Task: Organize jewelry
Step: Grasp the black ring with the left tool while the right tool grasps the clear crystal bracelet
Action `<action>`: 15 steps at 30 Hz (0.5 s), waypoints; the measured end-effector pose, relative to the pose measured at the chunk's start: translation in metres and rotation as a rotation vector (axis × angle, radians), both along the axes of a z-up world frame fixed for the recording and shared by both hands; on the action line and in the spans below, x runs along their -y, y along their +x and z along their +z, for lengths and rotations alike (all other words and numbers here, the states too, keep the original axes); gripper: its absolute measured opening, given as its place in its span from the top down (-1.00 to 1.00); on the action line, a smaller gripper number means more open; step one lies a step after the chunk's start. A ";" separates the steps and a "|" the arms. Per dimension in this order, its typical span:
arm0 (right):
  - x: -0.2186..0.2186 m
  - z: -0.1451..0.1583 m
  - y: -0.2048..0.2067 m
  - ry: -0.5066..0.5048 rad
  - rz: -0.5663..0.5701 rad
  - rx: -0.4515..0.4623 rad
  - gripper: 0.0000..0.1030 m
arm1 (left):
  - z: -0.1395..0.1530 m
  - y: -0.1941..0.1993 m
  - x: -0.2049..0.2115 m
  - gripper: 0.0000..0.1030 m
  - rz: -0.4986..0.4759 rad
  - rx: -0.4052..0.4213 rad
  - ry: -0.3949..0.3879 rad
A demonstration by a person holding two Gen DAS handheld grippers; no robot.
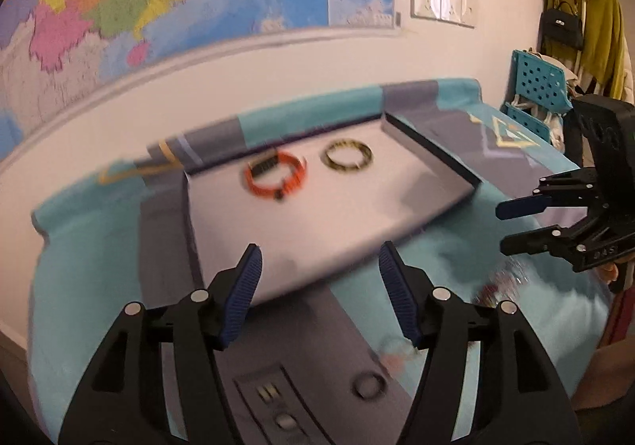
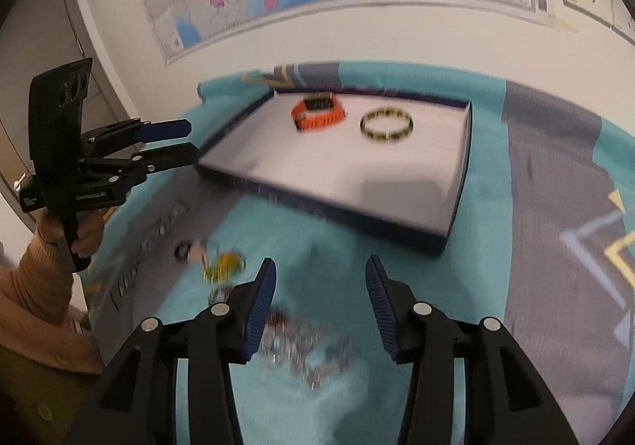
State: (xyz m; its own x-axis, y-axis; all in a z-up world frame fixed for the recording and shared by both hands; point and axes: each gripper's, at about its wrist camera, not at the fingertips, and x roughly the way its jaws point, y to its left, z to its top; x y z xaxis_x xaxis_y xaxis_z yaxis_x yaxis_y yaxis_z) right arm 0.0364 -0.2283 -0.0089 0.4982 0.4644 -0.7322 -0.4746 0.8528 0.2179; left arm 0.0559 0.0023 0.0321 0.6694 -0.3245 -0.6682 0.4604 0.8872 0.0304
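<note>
A desk covered by a teal and grey cloth [image 2: 278, 230] is carrying a shallow white tray [image 2: 456, 183] with dark walls, lying with its long axis running from near right to far left in the right wrist view. Inside it, toward the far side, an orange watch [image 2: 317, 112] is sitting with its dark face turned to the far wall, and just to its right a black-and-yellow bangle [image 2: 387, 125] is lying flat, the two close but apart.

On the cloth near the tray, a blurred sparkly heap of jewelry [image 2: 305, 349] is lying under the right hand-held gripper [image 2: 320, 306], with a yellow piece [image 2: 226, 264] and a small dark ring [image 2: 182, 250] to its left.

The right hand-held gripper is standing wide open, holding nothing. The left hand-held gripper [image 1: 319, 290] is likewise spread wide and empty, hovering over the tray's near edge; from the right wrist view it is pointing right toward the tray, gripped from below by a hand [image 2: 85, 232] in an orange sleeve.
</note>
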 end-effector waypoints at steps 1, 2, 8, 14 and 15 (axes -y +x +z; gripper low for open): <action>0.001 -0.004 -0.004 -0.009 -0.004 -0.009 0.12 | -0.004 -0.005 -0.001 -0.18 0.003 -0.011 -0.004; 0.001 -0.007 -0.007 -0.015 -0.006 -0.015 0.12 | -0.006 -0.009 -0.002 -0.18 0.005 -0.015 -0.008; 0.005 -0.019 -0.024 -0.050 -0.025 -0.037 0.05 | -0.024 -0.027 -0.006 -0.22 0.024 -0.061 -0.031; -0.002 -0.025 -0.030 -0.055 -0.024 -0.029 0.03 | -0.034 -0.034 -0.014 -0.24 0.059 -0.096 -0.060; -0.003 -0.025 -0.030 -0.062 -0.025 -0.024 0.03 | -0.035 -0.035 -0.015 -0.24 0.067 -0.100 -0.063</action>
